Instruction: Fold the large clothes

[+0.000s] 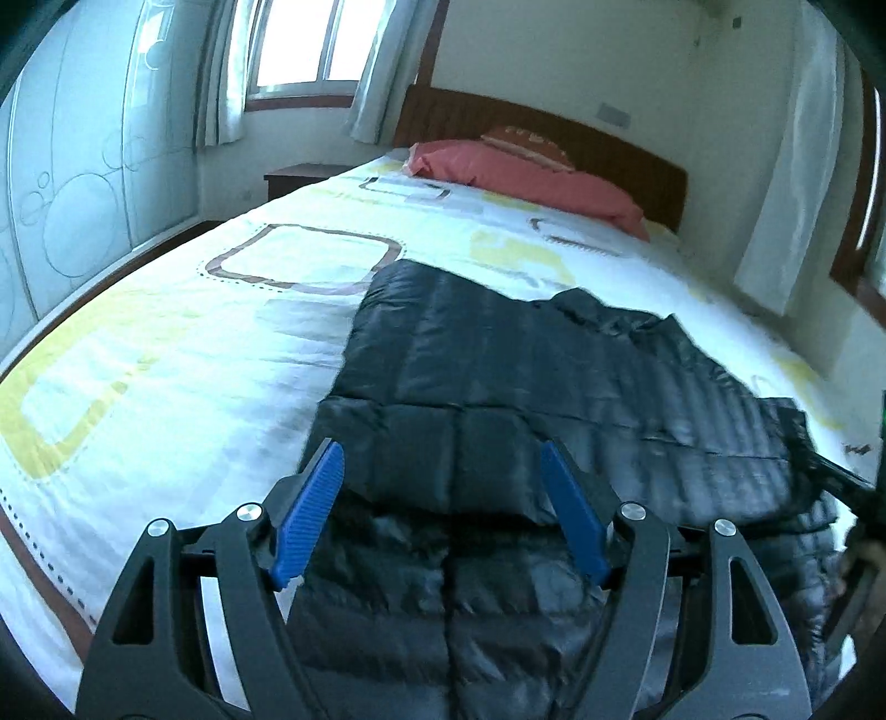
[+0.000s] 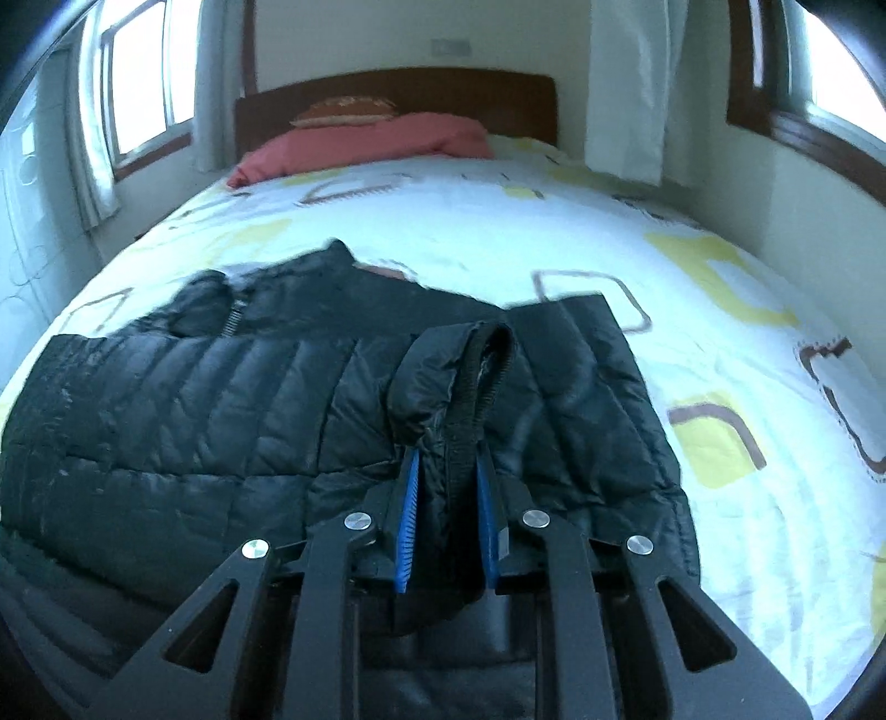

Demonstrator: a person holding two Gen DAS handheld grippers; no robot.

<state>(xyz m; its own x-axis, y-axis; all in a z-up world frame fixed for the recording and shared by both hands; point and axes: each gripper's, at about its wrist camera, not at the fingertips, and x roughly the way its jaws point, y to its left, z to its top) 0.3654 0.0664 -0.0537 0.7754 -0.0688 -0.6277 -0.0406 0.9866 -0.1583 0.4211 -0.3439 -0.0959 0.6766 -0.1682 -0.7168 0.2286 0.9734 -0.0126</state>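
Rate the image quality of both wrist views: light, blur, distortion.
Left wrist view: strong fisheye bend, window blown out white, cool daylight on the bed, black jacket smeared at its right edge. Right wrist view: same curvature, both windows overexposed, mild motion blur over the pillow, while the right gripper and the jacket fold it pinches stay fairly sharp.
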